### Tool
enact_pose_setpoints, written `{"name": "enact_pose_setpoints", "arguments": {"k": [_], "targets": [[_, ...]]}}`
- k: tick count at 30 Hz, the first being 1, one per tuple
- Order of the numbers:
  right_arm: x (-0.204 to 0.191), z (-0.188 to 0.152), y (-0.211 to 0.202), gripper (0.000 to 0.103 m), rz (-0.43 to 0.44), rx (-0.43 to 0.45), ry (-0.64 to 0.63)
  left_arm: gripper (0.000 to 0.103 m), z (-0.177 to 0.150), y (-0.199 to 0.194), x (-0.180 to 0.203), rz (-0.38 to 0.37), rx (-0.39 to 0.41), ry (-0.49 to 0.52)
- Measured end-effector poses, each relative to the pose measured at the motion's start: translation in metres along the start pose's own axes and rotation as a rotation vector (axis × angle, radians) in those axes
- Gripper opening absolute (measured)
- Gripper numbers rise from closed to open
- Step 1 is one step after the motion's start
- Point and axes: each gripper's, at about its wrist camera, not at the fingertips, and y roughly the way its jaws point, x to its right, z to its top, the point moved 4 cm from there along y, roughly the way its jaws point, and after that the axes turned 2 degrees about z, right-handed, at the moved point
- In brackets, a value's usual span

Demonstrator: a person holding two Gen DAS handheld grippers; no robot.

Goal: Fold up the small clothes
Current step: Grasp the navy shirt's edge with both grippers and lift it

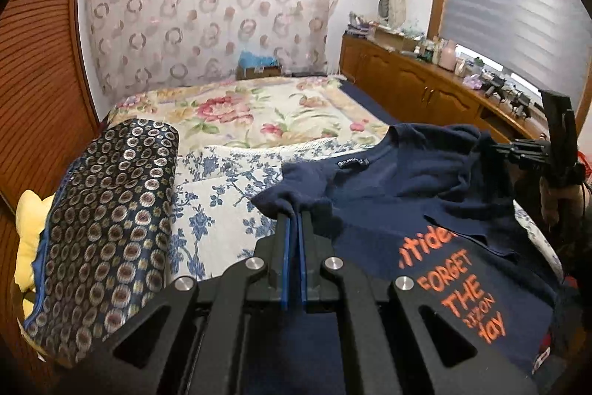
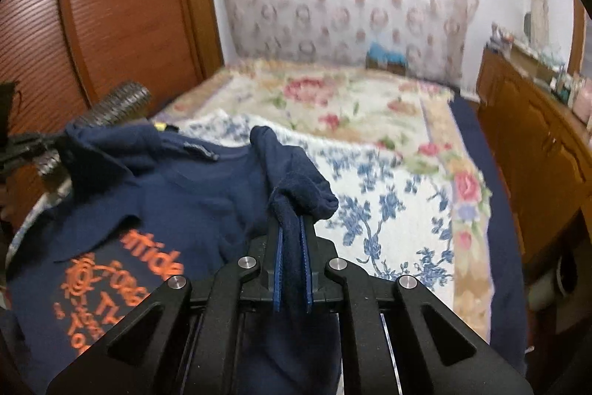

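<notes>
A small navy T-shirt [image 1: 399, 187] with orange lettering lies on the bed, its printed front up; it also shows in the right wrist view [image 2: 177, 195]. My left gripper [image 1: 295, 215] is shut on a bunched fold of the shirt at its left shoulder or sleeve. My right gripper [image 2: 292, 223] is shut on a thick fold of the same shirt at its right side. Both hold the cloth lifted a little off the bed. The right gripper also shows at the right in the left wrist view [image 1: 518, 149], and the left gripper at the left in the right wrist view [image 2: 33, 139].
The bed has a blue-flowered cover [image 1: 218, 195] and a rose-patterned blanket [image 1: 259, 110] beyond. A dark patterned bolster [image 1: 111, 228] and a yellow cushion [image 1: 29, 239] lie at the left. A wooden cabinet [image 1: 425, 87] with clutter runs along the right. A wooden wardrobe [image 2: 111, 24] stands at the left.
</notes>
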Motion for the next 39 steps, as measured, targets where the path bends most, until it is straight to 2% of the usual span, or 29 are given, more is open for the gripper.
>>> {"name": "enact_pose_setpoints", "arguments": {"k": [10,16,22,26,28,32,36,39], "targets": [[-0.042,-0.012,-0.073,0.006,0.012,0.105,-0.023,0.002,-0.034,-0.074,0.002,0.004,0.089,-0.024],[-0.062,-0.04,-0.116,0.006,0.019,0.137,-0.027,0.002,-0.065,-0.118,-0.005,0.021,0.126,-0.054],[-0.076,-0.072,-0.14,0.006,0.002,0.134,-0.025,0.002,-0.095,-0.151,-0.011,0.019,0.141,-0.093],[-0.081,-0.09,-0.151,0.006,0.027,0.11,-0.005,0.002,-0.109,-0.163,-0.008,0.022,0.122,-0.097],[-0.084,-0.097,-0.157,0.006,0.012,0.092,-0.021,0.002,-0.114,-0.169,-0.006,0.007,0.115,-0.098],[-0.088,-0.109,-0.169,0.006,0.017,0.067,-0.027,0.002,-0.12,-0.173,-0.004,0.04,0.096,-0.088],[-0.084,-0.129,-0.161,0.006,0.01,0.01,-0.004,0.003,-0.134,-0.161,-0.004,0.039,0.029,-0.077],[-0.081,-0.146,-0.147,0.007,0.005,-0.037,0.011,0.01,-0.139,-0.155,-0.009,0.058,-0.01,-0.062]]}}
